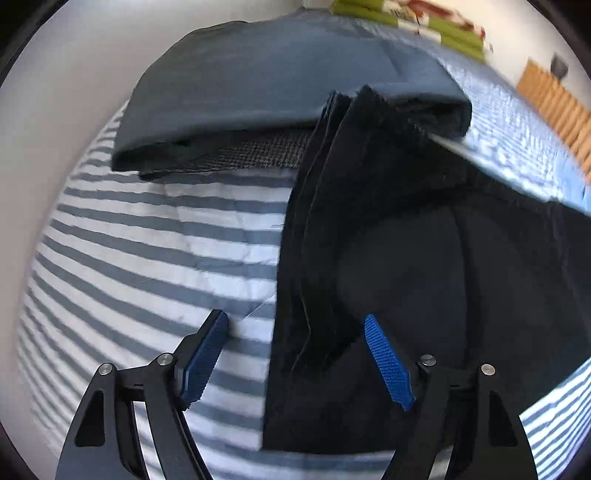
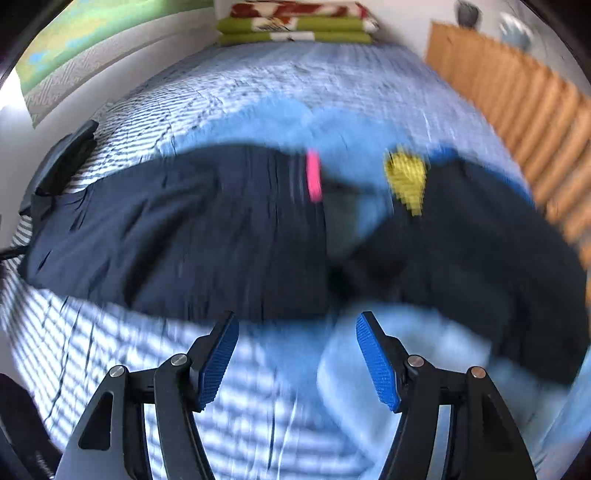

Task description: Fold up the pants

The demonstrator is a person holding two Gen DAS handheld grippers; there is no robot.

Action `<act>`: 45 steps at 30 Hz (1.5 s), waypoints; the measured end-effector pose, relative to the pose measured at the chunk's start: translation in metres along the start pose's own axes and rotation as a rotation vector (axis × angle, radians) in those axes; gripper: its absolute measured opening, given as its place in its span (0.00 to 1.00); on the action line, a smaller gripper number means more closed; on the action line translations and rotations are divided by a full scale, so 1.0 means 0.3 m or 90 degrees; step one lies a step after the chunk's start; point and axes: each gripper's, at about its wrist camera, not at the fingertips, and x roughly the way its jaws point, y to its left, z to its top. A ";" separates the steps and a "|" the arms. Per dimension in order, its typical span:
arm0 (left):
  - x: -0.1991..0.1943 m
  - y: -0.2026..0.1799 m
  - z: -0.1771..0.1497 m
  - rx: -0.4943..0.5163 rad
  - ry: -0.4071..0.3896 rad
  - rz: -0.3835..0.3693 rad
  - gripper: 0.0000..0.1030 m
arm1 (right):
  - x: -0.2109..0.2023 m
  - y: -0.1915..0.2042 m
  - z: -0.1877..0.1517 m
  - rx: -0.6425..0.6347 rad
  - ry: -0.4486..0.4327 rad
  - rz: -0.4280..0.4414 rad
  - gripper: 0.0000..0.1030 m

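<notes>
The dark navy pants [image 1: 424, 258] lie folded in layers on the striped bedsheet [image 1: 166, 240], their stacked edge running up the middle of the left wrist view. My left gripper [image 1: 295, 316] is open and straddles that edge: one blue pad over the sheet, the other over the dark cloth, neither touching it. The right wrist view is blurred. There the pants [image 2: 184, 229] stretch across the middle, with a pink tag [image 2: 314, 175] at their top. My right gripper [image 2: 297, 314] is open and empty just in front of their near edge.
A folded grey-blue garment stack [image 1: 277, 92] lies beyond the pants. Another dark garment [image 2: 480, 240] with a yellow patch [image 2: 404, 177] and light blue cloth [image 2: 388, 354] lie to the right. Folded green and red bedding [image 2: 295, 26] sits at the bed's far end, with a wooden slatted panel [image 2: 517, 103] at the right.
</notes>
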 end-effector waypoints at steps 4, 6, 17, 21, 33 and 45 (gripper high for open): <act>-0.019 -0.043 -0.009 0.008 -0.026 -0.013 0.36 | 0.037 -0.003 -0.078 0.039 0.020 0.055 0.61; -0.029 -0.076 -0.009 0.024 -0.022 0.000 0.10 | 0.062 0.016 -0.081 0.048 0.025 0.089 0.61; -0.088 -0.075 -0.017 -0.019 -0.030 0.002 0.04 | 0.221 0.063 0.034 0.208 -0.036 0.286 0.67; -0.105 -0.097 -0.018 -0.017 -0.032 0.007 0.04 | 0.240 0.053 0.047 0.264 -0.054 0.330 0.67; -0.381 -0.095 -0.061 -0.013 -0.088 -0.027 0.04 | -0.010 0.143 0.155 0.205 -0.069 0.261 0.10; -0.312 -0.074 -0.297 0.051 0.047 0.004 0.24 | 0.063 0.071 -0.022 0.180 0.153 0.152 0.21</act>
